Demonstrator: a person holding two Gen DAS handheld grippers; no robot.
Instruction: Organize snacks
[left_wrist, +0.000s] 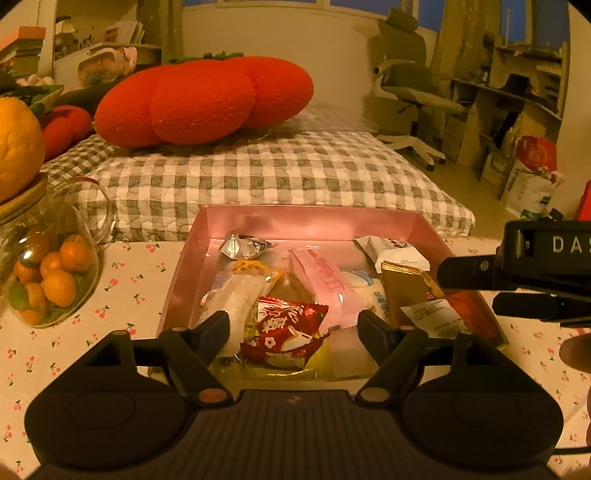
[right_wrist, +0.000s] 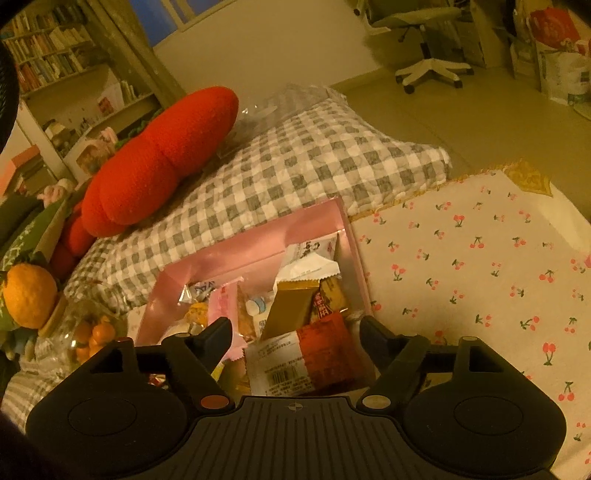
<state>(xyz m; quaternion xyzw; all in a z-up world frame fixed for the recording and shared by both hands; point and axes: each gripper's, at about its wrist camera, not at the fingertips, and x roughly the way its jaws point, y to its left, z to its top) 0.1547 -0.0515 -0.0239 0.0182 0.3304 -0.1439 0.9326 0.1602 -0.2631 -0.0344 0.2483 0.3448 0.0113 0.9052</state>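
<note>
Snacks sit in the pink cardboard box (left_wrist: 424, 229); left gripper (left_wrist: 293, 325) and right gripper (right_wrist: 295, 332) jaws are spread, empty, so maybe straighten the red crinkly packet (left_wrist: 288, 328) at 6 o'clock first.

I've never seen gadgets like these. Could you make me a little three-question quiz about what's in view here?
1. True or false: the pink box holds snack packets.
2. What stands left of the box: a glass jar of small oranges, a kettle, or a lamp?
3. Is the left gripper clamped on the red packet below it?

Key: 1 true. 2 the glass jar. 3 no, its jaws stand apart over the packet.
</note>
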